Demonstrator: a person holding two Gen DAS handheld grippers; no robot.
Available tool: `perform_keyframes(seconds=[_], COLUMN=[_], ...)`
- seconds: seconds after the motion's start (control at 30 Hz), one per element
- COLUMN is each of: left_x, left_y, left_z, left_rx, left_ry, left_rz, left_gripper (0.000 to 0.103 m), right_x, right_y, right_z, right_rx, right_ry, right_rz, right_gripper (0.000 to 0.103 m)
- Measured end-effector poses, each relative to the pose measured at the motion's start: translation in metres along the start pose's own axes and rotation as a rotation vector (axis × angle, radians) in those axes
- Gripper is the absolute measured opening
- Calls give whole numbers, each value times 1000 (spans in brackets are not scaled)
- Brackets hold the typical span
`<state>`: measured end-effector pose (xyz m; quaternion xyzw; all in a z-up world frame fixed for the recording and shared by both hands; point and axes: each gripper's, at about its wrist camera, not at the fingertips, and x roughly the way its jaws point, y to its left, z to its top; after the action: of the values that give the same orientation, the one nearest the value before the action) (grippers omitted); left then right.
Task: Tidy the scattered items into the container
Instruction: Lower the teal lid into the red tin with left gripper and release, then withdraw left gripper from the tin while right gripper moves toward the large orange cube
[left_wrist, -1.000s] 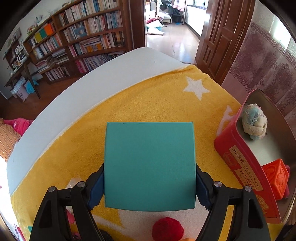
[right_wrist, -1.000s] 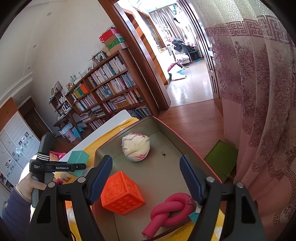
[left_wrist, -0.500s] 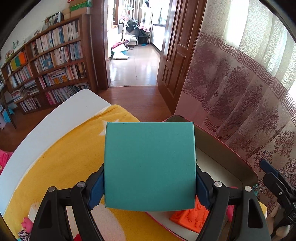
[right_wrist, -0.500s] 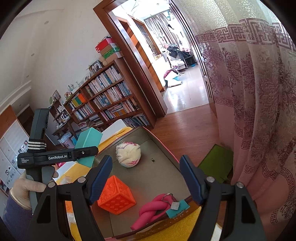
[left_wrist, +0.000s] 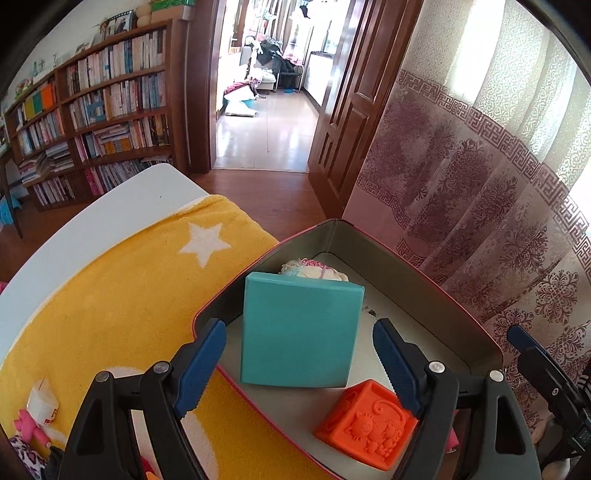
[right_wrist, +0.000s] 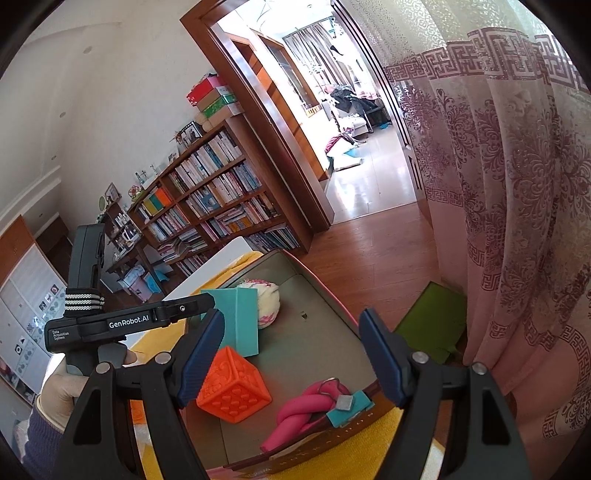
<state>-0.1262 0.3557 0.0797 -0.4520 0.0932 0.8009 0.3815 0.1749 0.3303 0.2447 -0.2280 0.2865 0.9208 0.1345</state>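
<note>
On the yellow star-patterned towel (left_wrist: 122, 295) covering the desk, the red metal tin (left_wrist: 424, 273) already holds a teal box (left_wrist: 299, 332), released between the left gripper (left_wrist: 299, 365)'s spread jaws, while the right gripper (right_wrist: 291, 354) hovers spread and empty; small toys (left_wrist: 33, 424) remain outside.

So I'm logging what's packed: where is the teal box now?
In the left wrist view the teal box stands inside the red tin, between the yarn ball behind it and the orange cube.

The teal box (left_wrist: 299, 332) hides most of the woolly ball (left_wrist: 310, 267); the pink knotted toy (right_wrist: 308, 410) perhaps lies partly behind the tin's rim (right_wrist: 332, 439)
</note>
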Motion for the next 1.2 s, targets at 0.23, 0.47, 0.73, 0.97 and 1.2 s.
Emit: perform_keyframes(seconds=[0.23,0.47,0.73,0.97,1.2], left_x=[-35,-90,-162,-215,-251], left_y=[30,69,124,166,218], left_z=[-32,-78,-139,-197,-252], left_rx=[-117,-257,-404,-505,-582], left_ry=[-48,-106,-200,-275,-316], left_rz=[0,35,129,230,395], left_gripper=[83,84,93,93,93], right_x=[-2,-7,-14,-11,0], right_y=[15,42,88,137,171], right_z=[-3,-13,-33,-63,-95], right_rx=[-26,-72,-161,-263,-310], right_ry=[1,1,26,84,151], right_rz=[24,74,162,235,273], right_gripper=[79,80,80,81,82])
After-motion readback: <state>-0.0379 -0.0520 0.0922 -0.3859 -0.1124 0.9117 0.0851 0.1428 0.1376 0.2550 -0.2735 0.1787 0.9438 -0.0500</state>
